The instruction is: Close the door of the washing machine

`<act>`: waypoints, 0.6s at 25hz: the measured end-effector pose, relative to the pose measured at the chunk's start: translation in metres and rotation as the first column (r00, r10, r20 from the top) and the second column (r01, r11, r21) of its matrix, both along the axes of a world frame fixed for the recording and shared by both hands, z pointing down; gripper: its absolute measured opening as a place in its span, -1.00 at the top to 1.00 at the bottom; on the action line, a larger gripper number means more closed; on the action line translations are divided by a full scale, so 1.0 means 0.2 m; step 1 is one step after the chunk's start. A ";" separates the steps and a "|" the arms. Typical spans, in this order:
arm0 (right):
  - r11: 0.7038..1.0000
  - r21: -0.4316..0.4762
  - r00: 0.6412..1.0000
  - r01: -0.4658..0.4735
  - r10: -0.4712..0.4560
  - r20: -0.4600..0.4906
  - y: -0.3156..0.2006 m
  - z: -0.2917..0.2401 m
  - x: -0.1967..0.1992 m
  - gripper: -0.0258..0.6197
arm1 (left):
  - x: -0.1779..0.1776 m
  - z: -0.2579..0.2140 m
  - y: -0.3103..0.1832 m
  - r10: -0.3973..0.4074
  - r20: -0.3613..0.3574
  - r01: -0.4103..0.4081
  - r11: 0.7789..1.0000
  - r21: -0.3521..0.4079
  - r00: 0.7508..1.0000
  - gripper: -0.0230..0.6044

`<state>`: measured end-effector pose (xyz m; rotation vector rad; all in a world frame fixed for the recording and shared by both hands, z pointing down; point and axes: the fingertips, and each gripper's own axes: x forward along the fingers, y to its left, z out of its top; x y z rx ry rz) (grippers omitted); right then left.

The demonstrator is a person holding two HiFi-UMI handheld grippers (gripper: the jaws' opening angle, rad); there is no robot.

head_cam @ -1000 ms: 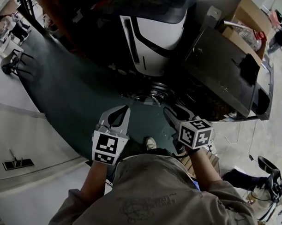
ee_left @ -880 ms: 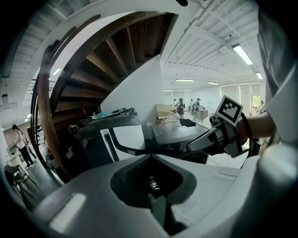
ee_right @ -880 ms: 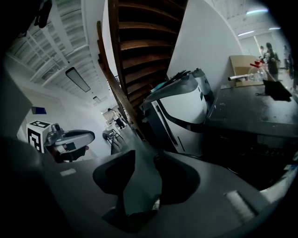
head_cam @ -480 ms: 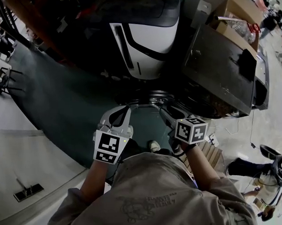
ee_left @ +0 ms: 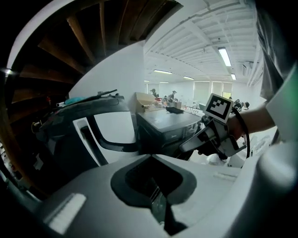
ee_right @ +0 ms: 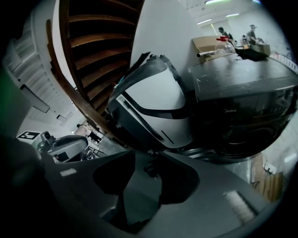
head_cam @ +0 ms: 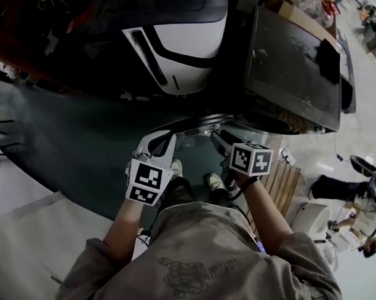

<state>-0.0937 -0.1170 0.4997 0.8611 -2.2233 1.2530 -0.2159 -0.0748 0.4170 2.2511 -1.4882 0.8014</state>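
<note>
Both grippers hover by the open door of the washing machine.
Head view: the dark washing machine (head_cam: pixel 290 69) stands at the upper right beside a white-and-black housing (head_cam: pixel 181 54), and its door (head_cam: pixel 196 123), a chrome-rimmed ring, hangs swung open toward the person; the left gripper (head_cam: pixel 165 138) and right gripper (head_cam: pixel 217 139) point at that rim from just beside it, though the dim picture does not settle whether either touches it. Left gripper view: the jaws are clenched tip to tip on nothing, with the machine's front beyond them and the other gripper held out at the right. Right gripper view: the jaws seem to stand a little apart with nothing between them, the door's ring lying just past their tips below the machine's dark front.
</note>
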 end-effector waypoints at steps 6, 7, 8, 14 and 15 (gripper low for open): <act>0.980 -0.102 0.984 -0.172 0.175 0.023 -0.09 0.16 -0.03 0.32 | -0.08 0.16 -0.14 0.081 0.009 -0.081 0.995 -0.059 0.997 0.93; 0.972 -0.123 0.978 -0.201 0.205 0.025 -0.10 0.19 -0.04 0.32 | -0.10 0.18 -0.16 0.087 0.011 -0.086 0.994 -0.063 0.996 0.93; 0.964 -0.142 0.972 -0.226 0.232 0.023 -0.11 0.22 -0.04 0.31 | -0.12 0.20 -0.18 0.092 0.012 -0.091 0.994 -0.066 0.996 0.93; 0.913 -0.241 0.942 -0.328 0.336 -0.007 -0.14 0.39 -0.08 0.26 | -0.18 0.32 -0.25 0.120 0.013 -0.118 0.989 -0.087 0.993 0.93; 0.907 -0.256 0.939 -0.335 0.345 -0.005 -0.14 0.42 -0.09 0.23 | -0.18 0.34 -0.25 0.126 0.010 -0.124 0.988 -0.094 0.992 0.93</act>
